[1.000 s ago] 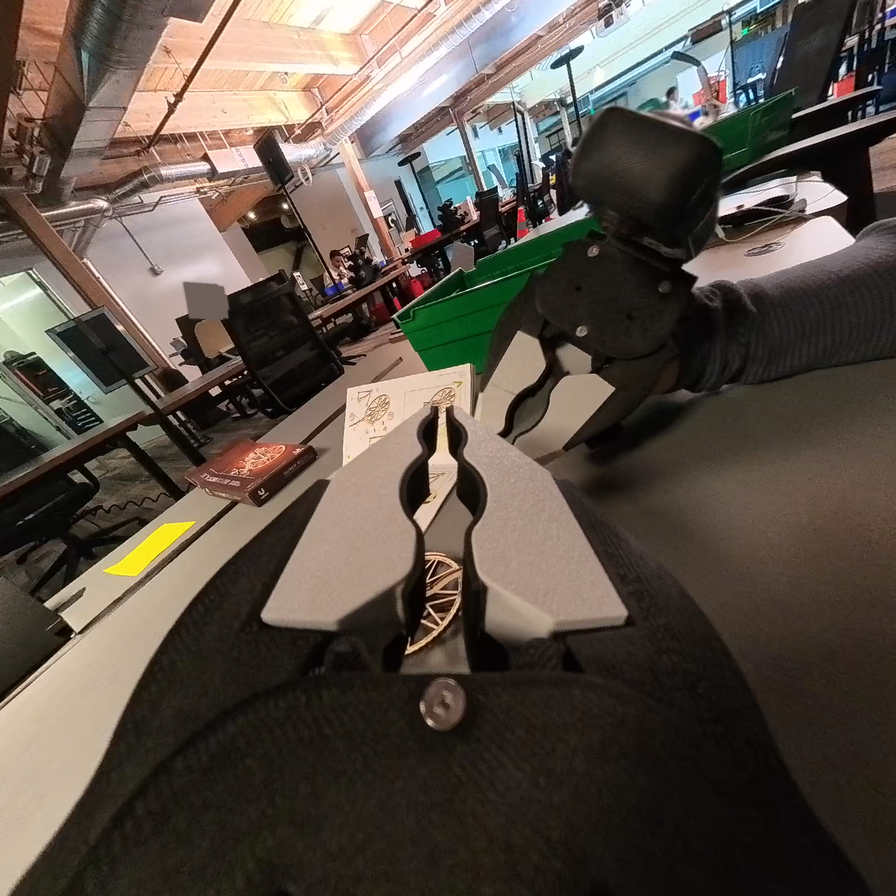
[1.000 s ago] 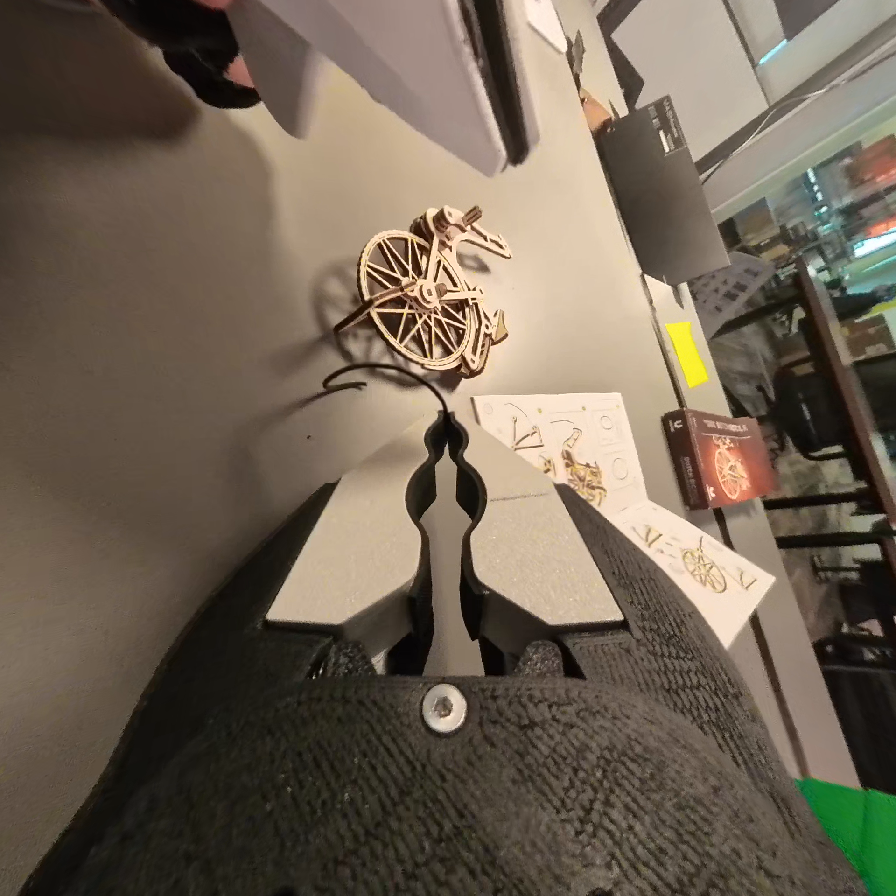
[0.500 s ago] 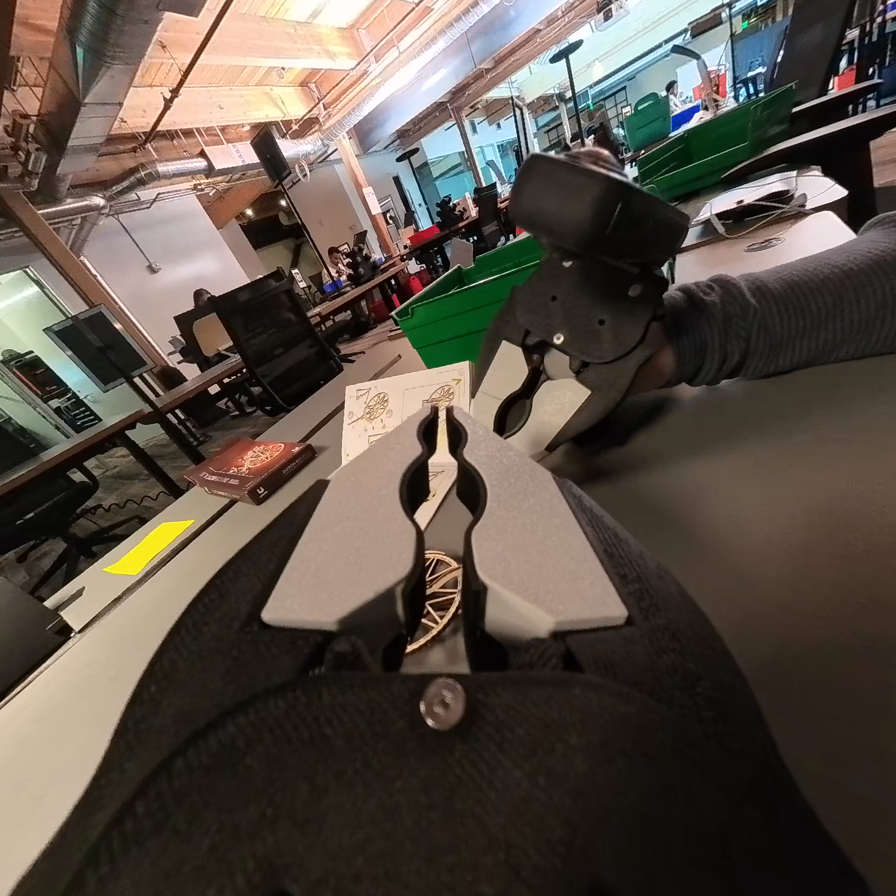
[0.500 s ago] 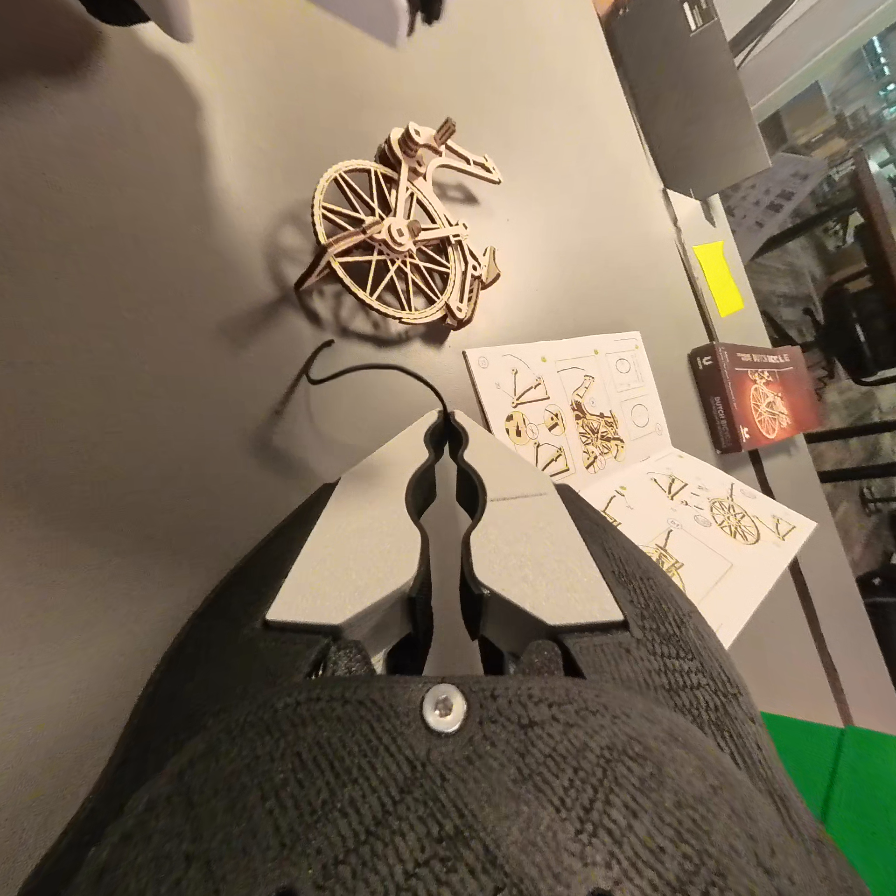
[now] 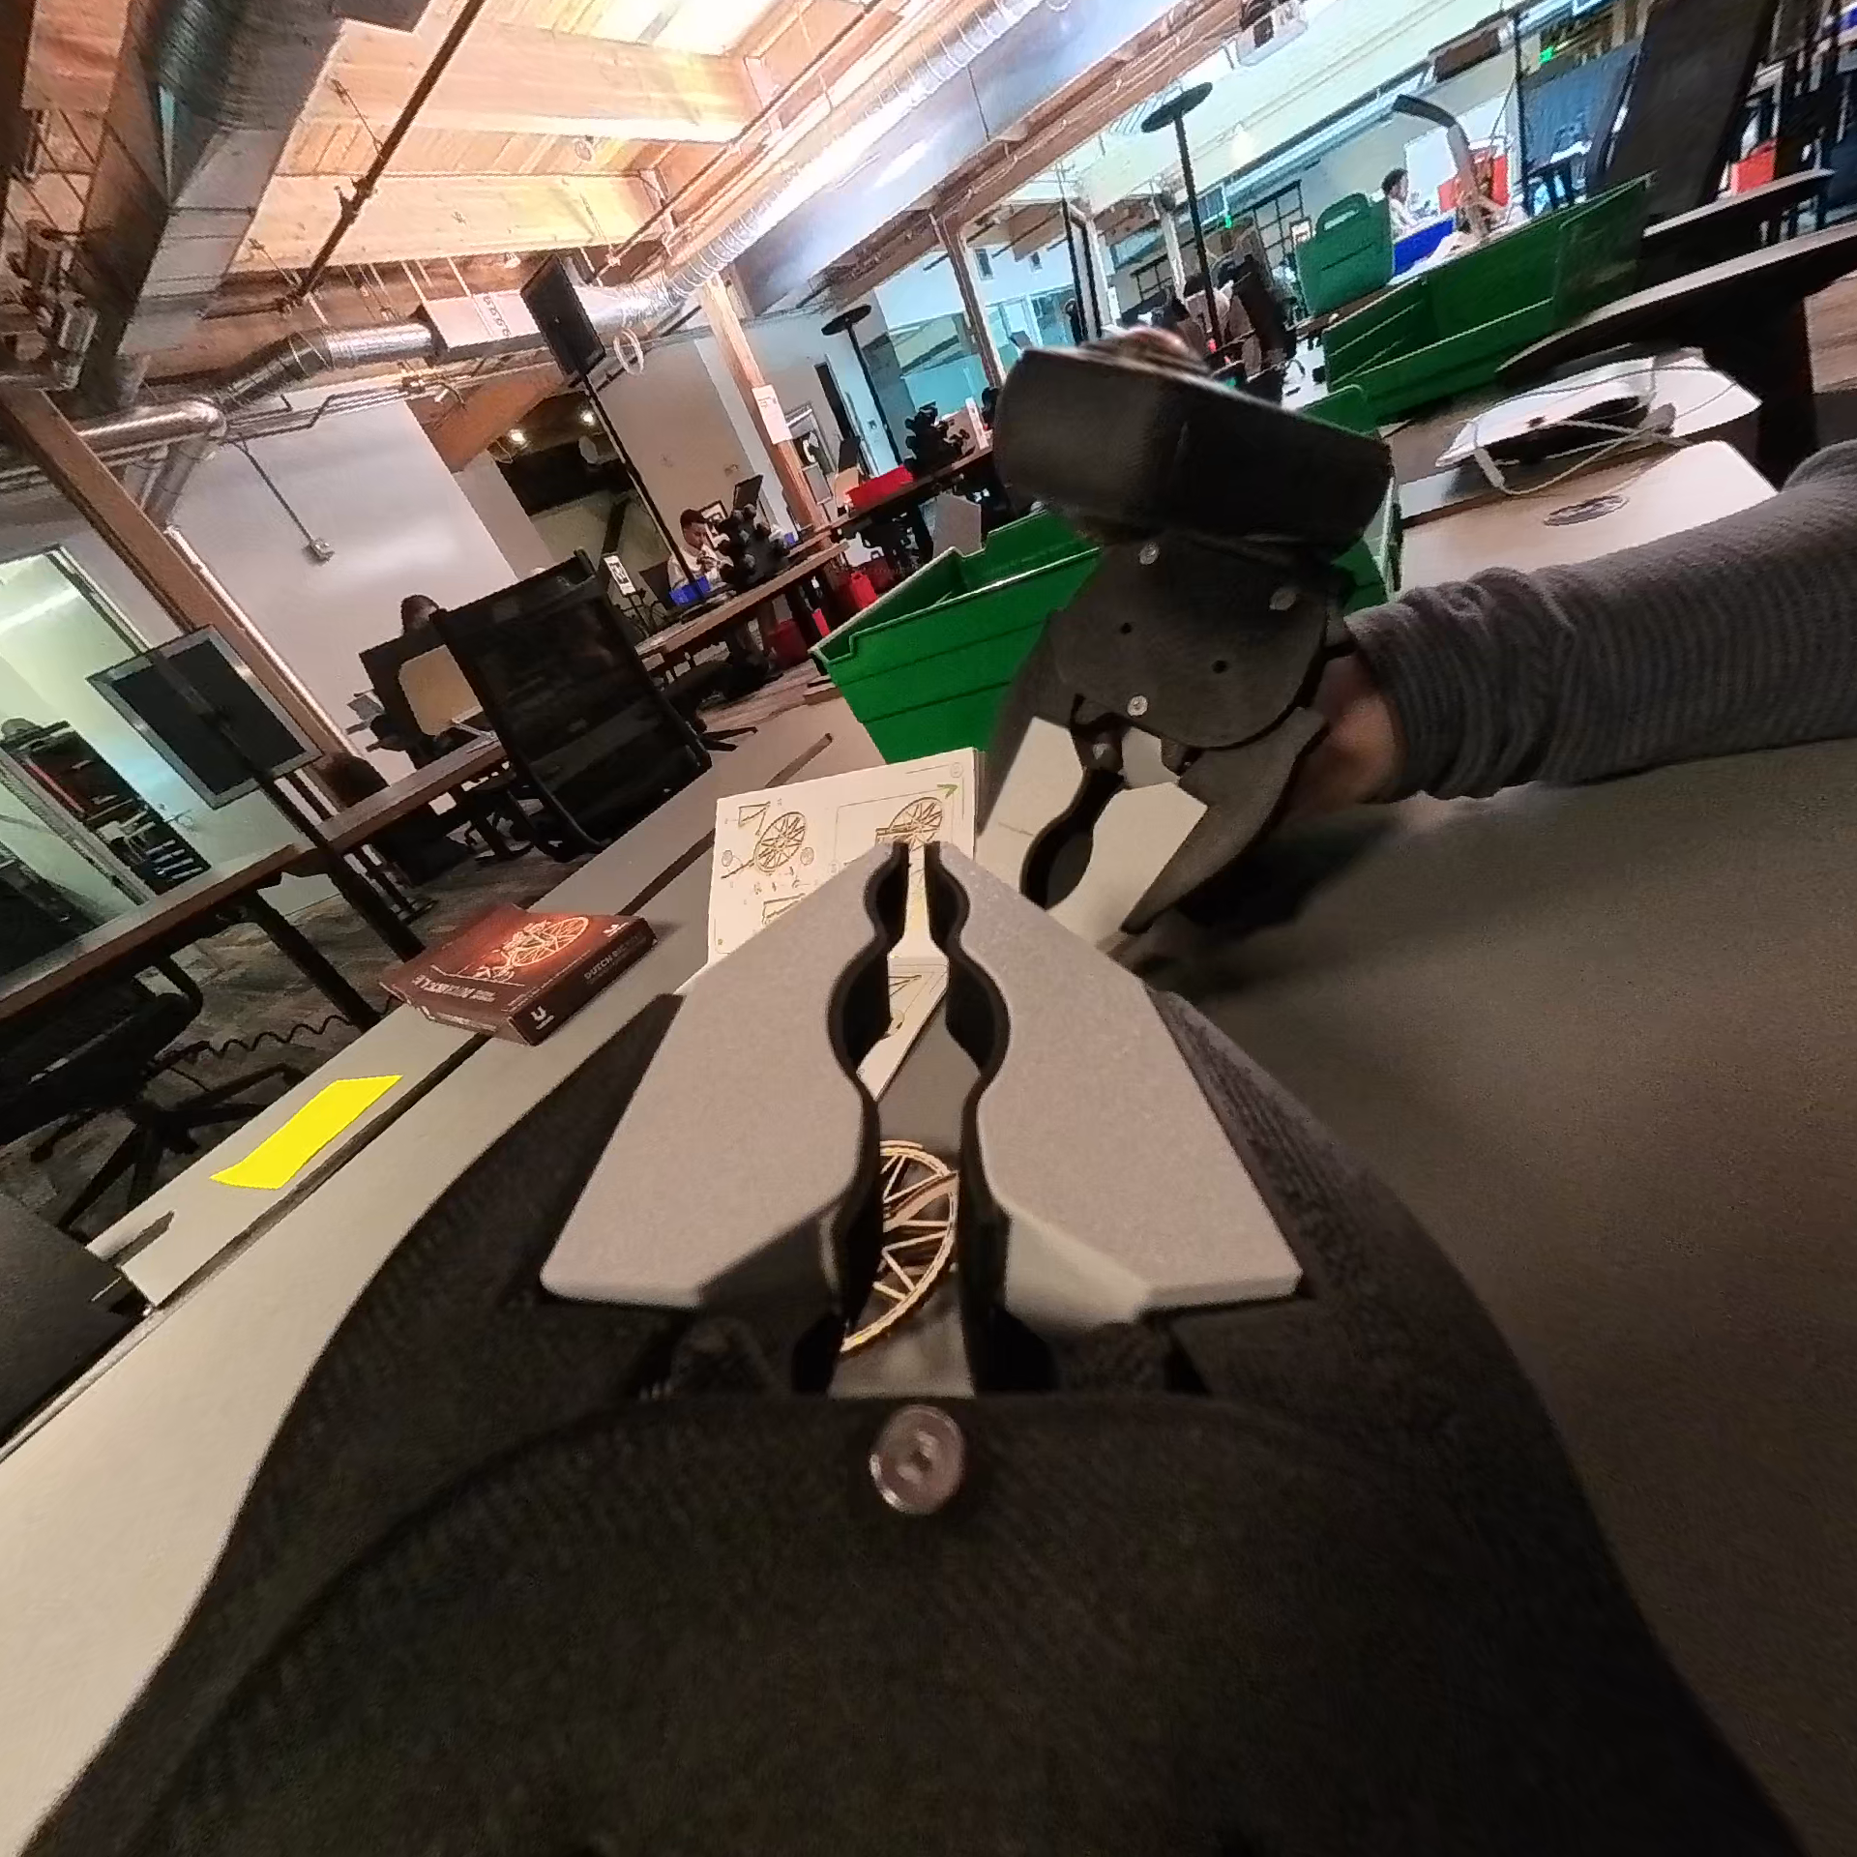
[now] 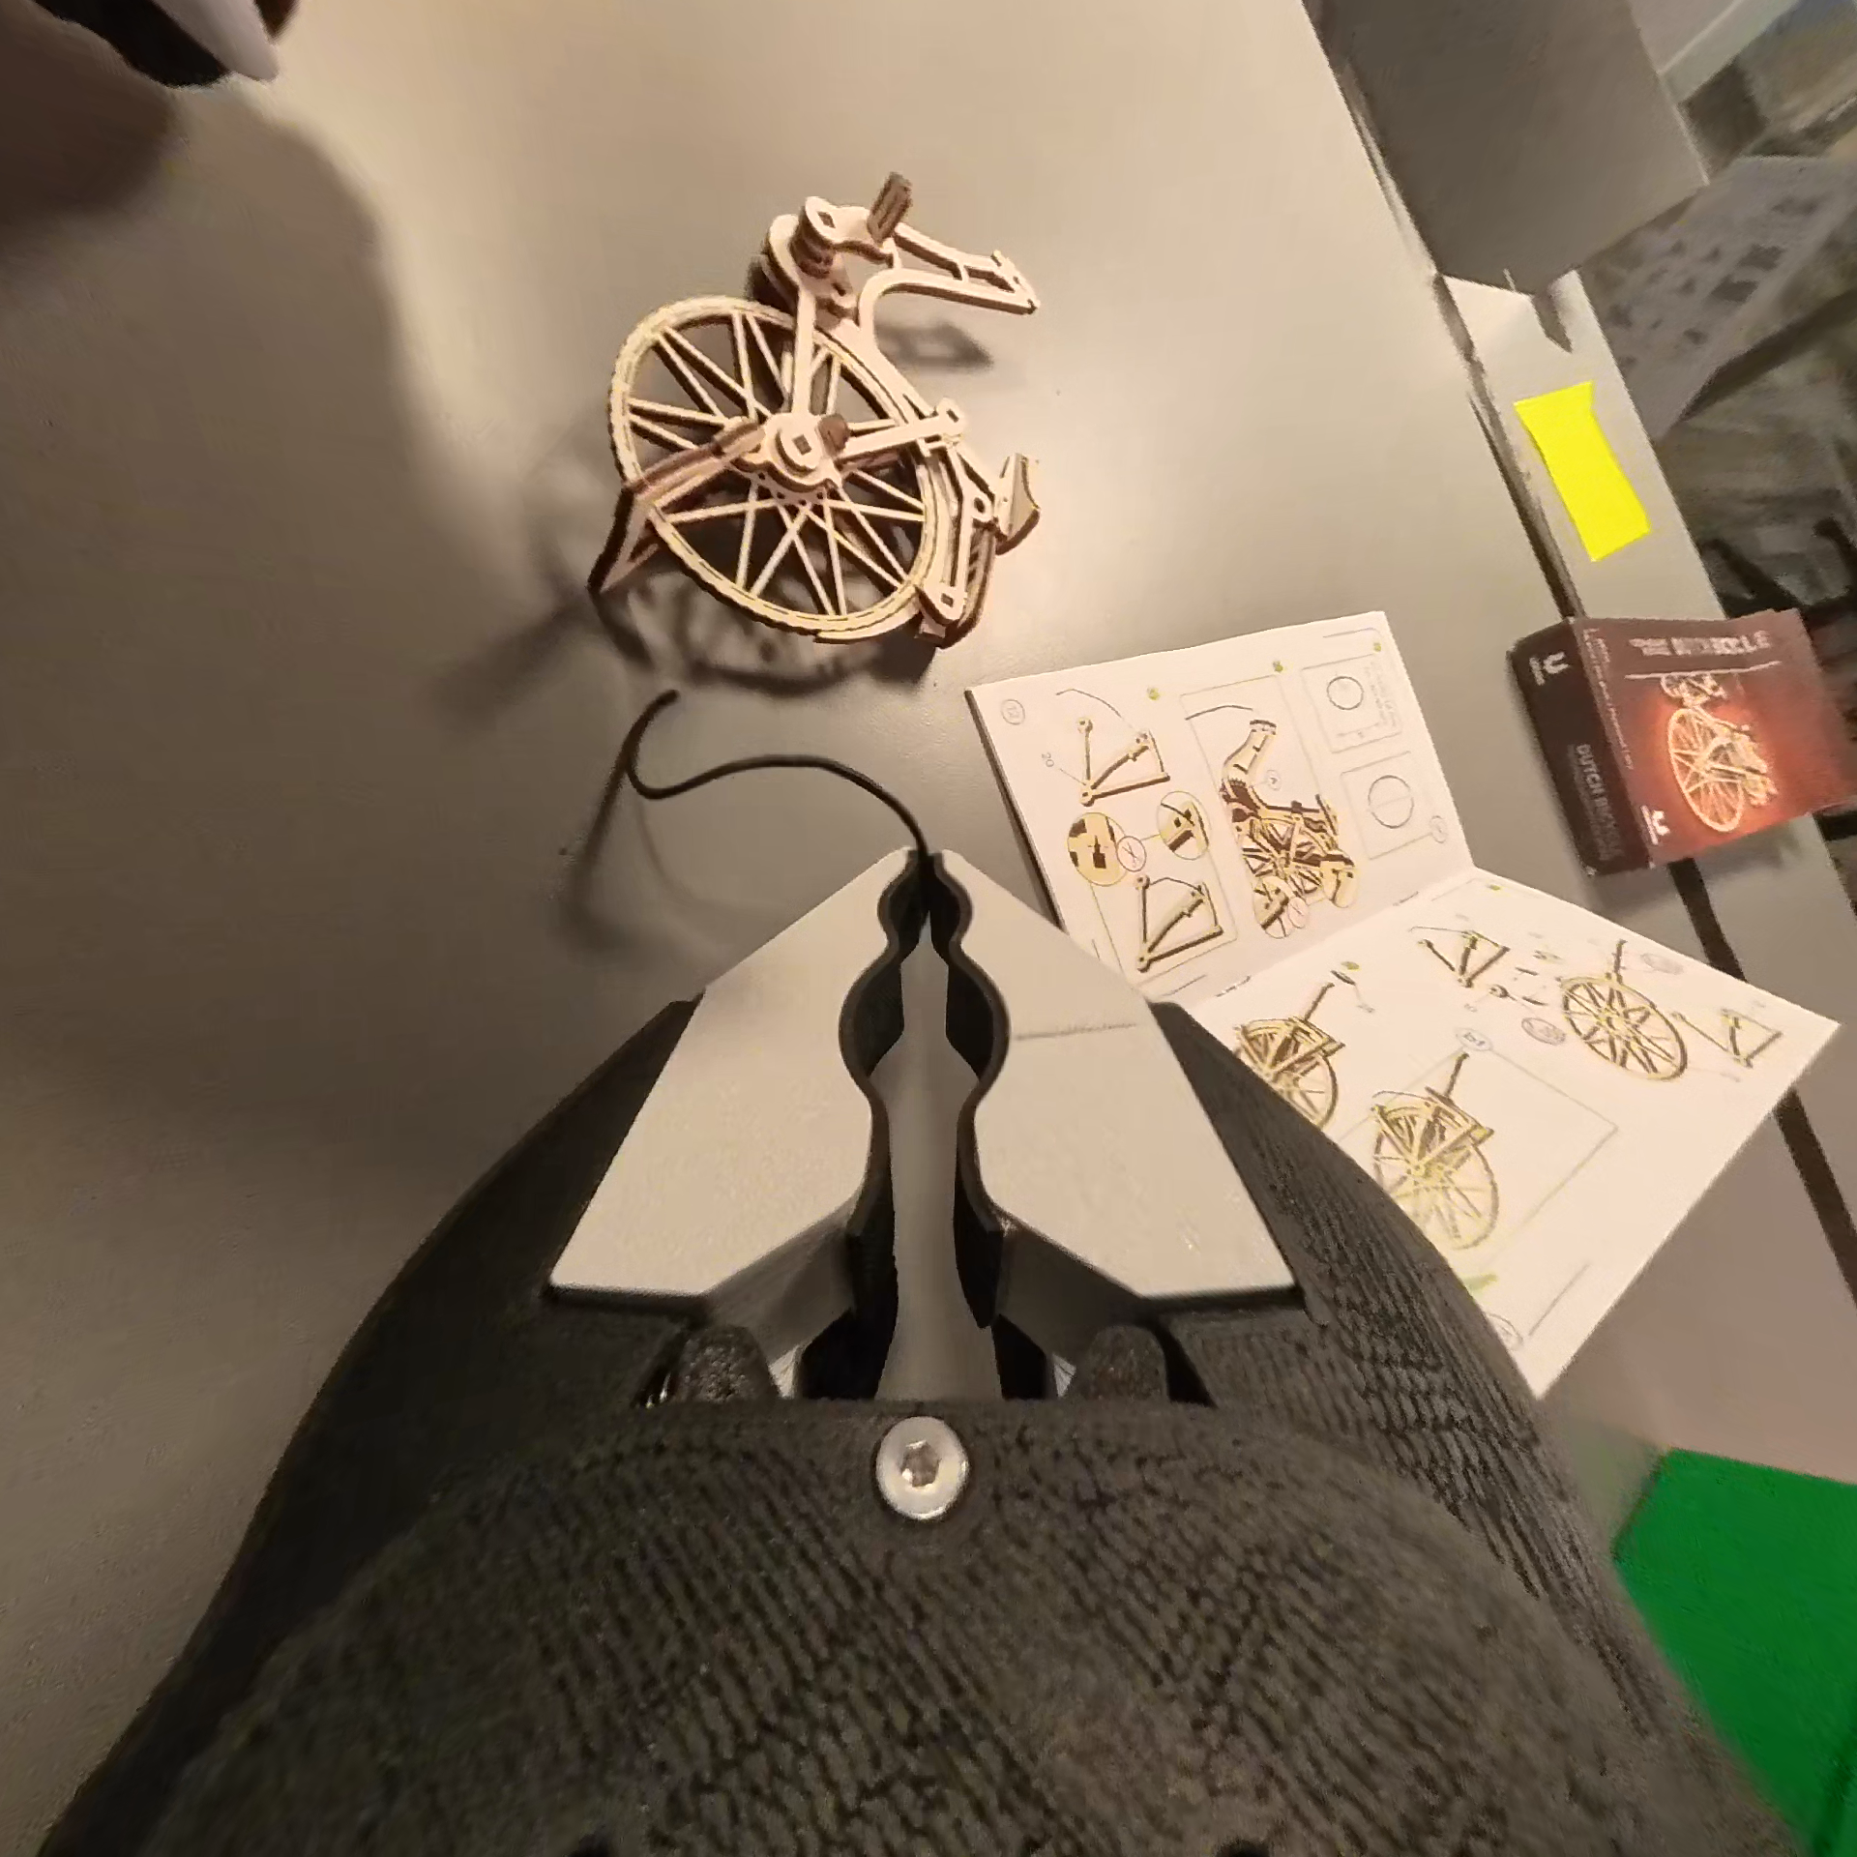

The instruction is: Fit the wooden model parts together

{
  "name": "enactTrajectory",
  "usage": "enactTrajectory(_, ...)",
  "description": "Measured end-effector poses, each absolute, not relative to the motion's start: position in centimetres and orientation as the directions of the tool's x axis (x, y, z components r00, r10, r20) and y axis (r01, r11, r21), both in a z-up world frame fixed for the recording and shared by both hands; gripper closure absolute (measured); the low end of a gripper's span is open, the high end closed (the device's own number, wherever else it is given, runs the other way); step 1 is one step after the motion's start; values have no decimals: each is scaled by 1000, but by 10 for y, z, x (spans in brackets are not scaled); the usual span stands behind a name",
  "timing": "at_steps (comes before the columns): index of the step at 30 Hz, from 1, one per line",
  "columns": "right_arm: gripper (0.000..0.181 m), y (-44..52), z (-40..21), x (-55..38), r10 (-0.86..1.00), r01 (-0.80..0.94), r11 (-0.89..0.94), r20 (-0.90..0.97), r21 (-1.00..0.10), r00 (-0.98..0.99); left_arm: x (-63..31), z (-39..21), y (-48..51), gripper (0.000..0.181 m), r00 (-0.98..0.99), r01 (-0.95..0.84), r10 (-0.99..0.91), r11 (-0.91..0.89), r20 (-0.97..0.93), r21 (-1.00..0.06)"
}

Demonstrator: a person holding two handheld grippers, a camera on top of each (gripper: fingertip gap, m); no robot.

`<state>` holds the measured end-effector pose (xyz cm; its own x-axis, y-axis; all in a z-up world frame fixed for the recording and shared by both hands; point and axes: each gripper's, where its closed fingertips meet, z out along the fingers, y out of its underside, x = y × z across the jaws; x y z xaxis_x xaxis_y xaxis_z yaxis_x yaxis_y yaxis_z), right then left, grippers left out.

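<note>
Right wrist view: my right gripper (image 6: pixel 924 862) occupies the lower centre of the frame, jaws together and clamped on one end of a thin black cord (image 6: pixel 744 794). The cord curves away to the left of the jaw tips, above the grey counter (image 6: pixel 301 904). The pale wooden bicycle model, a spoked wheel with frame parts attached (image 6: pixel 804 442), lies on the counter in the upper centre, apart from the cord. An open white instruction booklet with assembly diagrams (image 6: pixel 1357 965) lies at centre right, and a dark brown product box (image 6: pixel 1698 744) sits at the right edge beside a yellow sticky note (image 6: pixel 1583 467).

Left wrist view: my left gripper (image 5: pixel 916 864) has its jaws nearly together, a narrow gap showing. A wooden spoked wheel (image 5: pixel 909 1246) shows through that gap near the base; I cannot tell whether the jaws grip it. The right gripper (image 5: pixel 1115 904) appears at upper right, tips down at the counter (image 5: pixel 1507 1105).
</note>
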<state>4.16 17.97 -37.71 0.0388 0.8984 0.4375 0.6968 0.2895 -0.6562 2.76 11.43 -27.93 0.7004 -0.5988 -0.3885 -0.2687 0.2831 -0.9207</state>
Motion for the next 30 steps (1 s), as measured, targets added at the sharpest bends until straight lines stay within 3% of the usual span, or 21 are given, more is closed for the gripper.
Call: enactTrajectory(30,180,190,-382,47,912,723,210,398,-658,97,29,-281,113,179,692,-280,-604,281,-395,-918)
